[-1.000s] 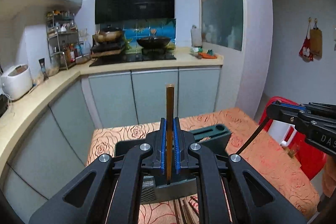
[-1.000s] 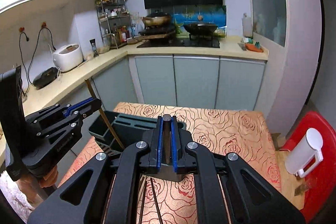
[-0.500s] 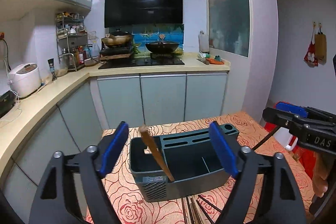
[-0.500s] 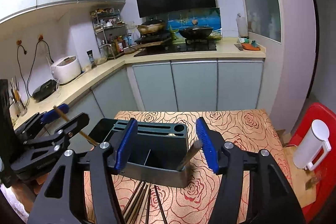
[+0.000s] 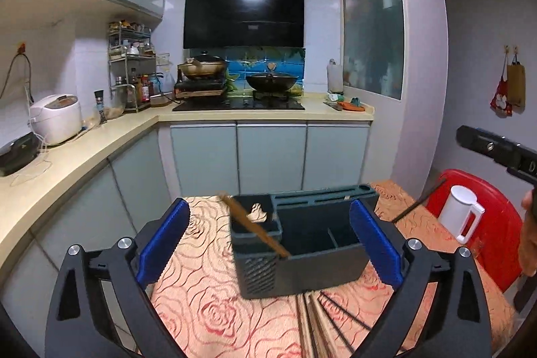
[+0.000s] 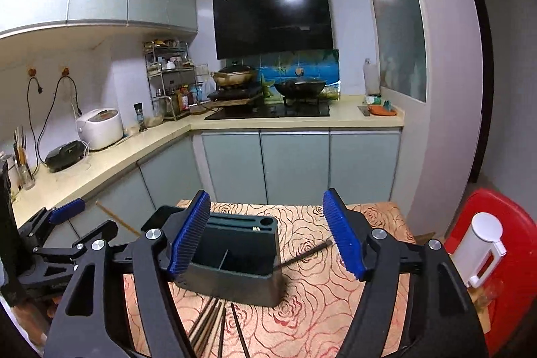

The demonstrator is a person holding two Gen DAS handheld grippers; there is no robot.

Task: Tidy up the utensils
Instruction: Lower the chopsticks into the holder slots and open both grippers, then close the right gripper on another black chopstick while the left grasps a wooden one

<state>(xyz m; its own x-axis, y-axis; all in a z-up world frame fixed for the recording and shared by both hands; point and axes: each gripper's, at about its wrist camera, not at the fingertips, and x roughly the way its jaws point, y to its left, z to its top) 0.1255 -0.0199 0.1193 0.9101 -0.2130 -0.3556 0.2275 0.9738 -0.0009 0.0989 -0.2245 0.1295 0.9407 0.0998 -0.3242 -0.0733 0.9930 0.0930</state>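
Here the counter (image 5: 214,307) carries the dark utensil holder (image 5: 302,244), both grippers, left gripper (image 5: 268,244) and right gripper (image 6: 266,234), have jaws just opened and released, a brown chopstick (image 5: 251,223) and a dark chopstick (image 6: 303,254) leaning inside it.

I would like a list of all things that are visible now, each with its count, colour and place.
holder: one, dark grey, on the table, centre.
brown chopstick: one, leaning in the holder's left side.
dark chopstick: one, leaning out of the holder's right side.
loose chopsticks: several, brown and dark, on the table in front of the holder.
tablecloth: one, orange with a rose pattern.
jug: one, white, on a red stool, right.
rice cooker: one, white, on the counter, left.
woks: two, on the stove.
left gripper: black, blue pads, open.
right gripper: black, blue pads, open.
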